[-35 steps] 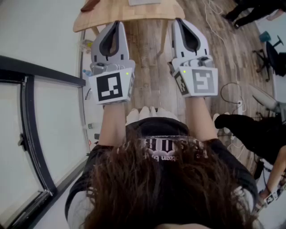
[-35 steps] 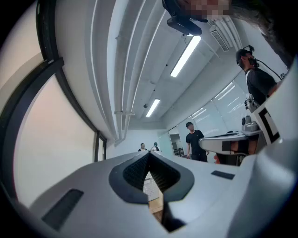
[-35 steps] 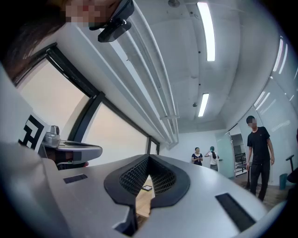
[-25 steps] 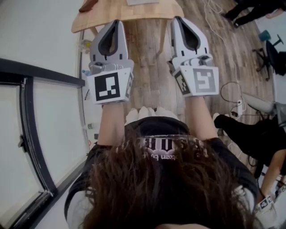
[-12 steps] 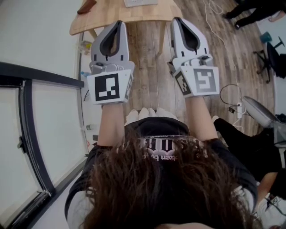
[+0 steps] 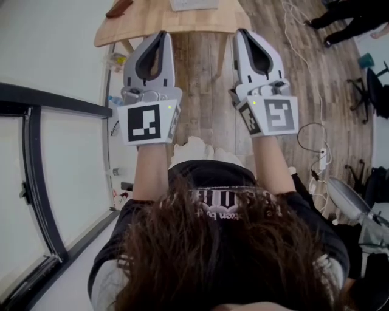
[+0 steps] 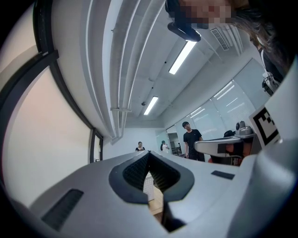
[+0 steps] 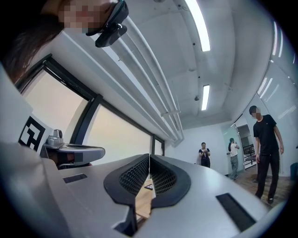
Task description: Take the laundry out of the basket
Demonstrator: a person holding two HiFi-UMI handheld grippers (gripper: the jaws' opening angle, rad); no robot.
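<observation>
The left gripper and right gripper look like smooth, matt grey plastic. Their black pads are bumpy, like rubber. The table is pale smooth wood. The floor is brown wooden boards.

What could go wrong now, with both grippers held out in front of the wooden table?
The shut left gripper and right gripper point at the wooden table; their tips might bump its edge. Cables lie on the floor at the person's right, a possible trip hazard. No basket is in view yet.
</observation>
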